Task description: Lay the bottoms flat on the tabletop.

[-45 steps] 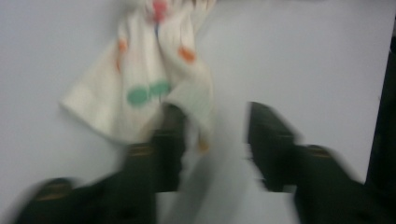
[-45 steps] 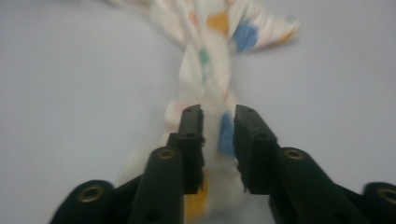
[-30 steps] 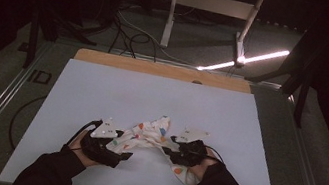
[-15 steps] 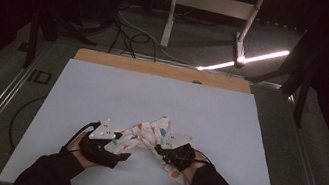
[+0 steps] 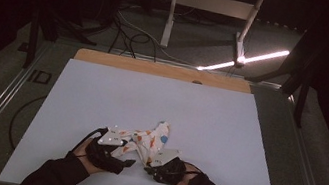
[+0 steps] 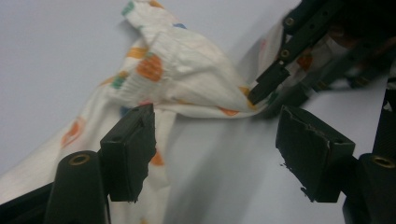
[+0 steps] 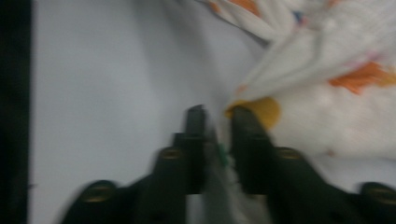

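A white cloth (image 5: 147, 140) with coloured spots lies crumpled near the table's front edge. In the left gripper view the cloth (image 6: 177, 74) runs past my left gripper (image 6: 215, 135), whose jaws stand wide and have just been closing a little; one fold lies by the left jaw. My right gripper (image 5: 148, 168) points left at the cloth's near corner, close to my left gripper (image 5: 127, 158). In the blurred right gripper view my right gripper (image 7: 219, 126) has a narrow gap with a strip of cloth (image 7: 327, 70) in it; its jaws have just been opening.
A white sheet (image 5: 199, 113) covers the table, with a wooden strip (image 5: 161, 69) along its far edge. Beyond it are cables (image 5: 126, 35), stand legs (image 5: 169, 17) and a bright light bar (image 5: 259, 57) on the dark floor.
My right hand has moved left and nearer along the front edge, up close to the left gripper. The cloth has bunched narrower between them. The left hand has stayed put.
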